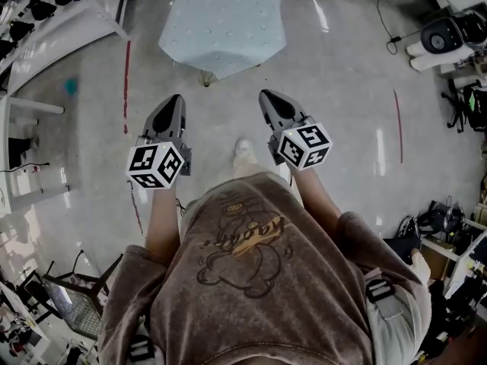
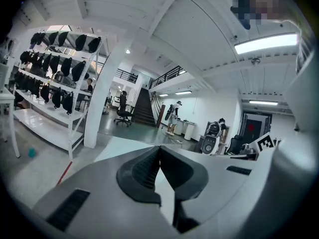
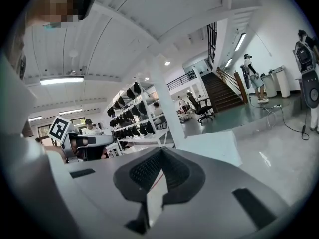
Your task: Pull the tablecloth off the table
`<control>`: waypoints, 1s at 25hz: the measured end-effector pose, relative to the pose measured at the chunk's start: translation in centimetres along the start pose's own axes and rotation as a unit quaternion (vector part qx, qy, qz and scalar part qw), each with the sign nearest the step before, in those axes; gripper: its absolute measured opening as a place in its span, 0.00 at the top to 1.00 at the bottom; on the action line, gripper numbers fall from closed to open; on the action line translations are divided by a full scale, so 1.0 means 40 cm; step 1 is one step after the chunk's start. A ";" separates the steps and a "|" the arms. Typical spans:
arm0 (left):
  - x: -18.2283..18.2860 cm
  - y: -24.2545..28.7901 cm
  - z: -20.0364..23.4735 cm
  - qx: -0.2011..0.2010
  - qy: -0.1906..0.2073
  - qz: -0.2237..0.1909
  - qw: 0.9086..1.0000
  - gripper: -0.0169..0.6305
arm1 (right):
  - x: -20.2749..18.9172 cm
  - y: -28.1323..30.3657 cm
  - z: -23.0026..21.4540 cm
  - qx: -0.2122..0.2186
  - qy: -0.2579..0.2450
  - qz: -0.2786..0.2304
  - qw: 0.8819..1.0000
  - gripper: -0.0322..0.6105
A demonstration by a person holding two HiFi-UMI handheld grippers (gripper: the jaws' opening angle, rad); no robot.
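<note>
The pale glossy floor [image 1: 342, 90] fills most of the head view. A person's brown sweatshirt [image 1: 251, 280] takes up the bottom centre. At top centre the light blue tablecloth [image 1: 222, 25] lies spread over the table, with one table foot [image 1: 204, 78] showing below its lower edge. The left gripper [image 1: 176, 99] and the right gripper [image 1: 266, 94] are held side by side mid-frame, well short of the cloth. Both point towards it, each with its jaws pressed together.

The tablecloth [image 1: 222, 23] is pale blue with faint dots, the floor [image 1: 342, 90] grey with red stripes [image 1: 126, 82].
</note>
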State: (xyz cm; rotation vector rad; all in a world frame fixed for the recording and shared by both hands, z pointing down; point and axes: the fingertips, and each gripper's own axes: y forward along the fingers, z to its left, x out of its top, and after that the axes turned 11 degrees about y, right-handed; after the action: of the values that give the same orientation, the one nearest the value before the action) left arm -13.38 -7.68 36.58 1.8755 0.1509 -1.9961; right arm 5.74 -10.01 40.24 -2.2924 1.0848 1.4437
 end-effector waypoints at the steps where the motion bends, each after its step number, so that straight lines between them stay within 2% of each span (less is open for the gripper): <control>1: 0.009 0.018 -0.005 0.001 0.000 -0.002 1.000 0.95 | 0.013 0.009 -0.013 0.004 -0.001 0.001 1.000 0.94; 8: 0.026 0.106 0.007 0.021 0.002 -0.005 1.000 0.95 | 0.069 0.070 -0.077 0.030 -0.010 0.014 0.999 0.94; 13: 0.060 0.176 0.015 0.023 0.026 -0.008 0.999 0.95 | 0.112 0.105 -0.128 0.040 -0.018 0.020 0.999 0.94; 17: 0.079 0.191 0.047 0.026 0.030 -0.015 0.999 0.95 | 0.129 0.141 -0.130 0.045 -0.020 0.015 0.999 0.94; 21: 0.102 0.214 0.079 0.010 0.022 -0.022 0.999 0.95 | 0.151 0.179 -0.116 0.038 -0.017 0.004 0.999 0.94; 25: 0.131 0.243 0.100 -0.012 0.034 -0.019 0.999 0.95 | 0.175 0.206 -0.097 0.027 -0.013 -0.010 0.999 0.94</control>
State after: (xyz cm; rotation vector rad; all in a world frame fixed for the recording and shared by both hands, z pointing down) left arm -13.78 -19.05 33.67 1.9406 0.2295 -1.9471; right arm 4.47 -21.16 37.75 -2.2344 1.0775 1.4153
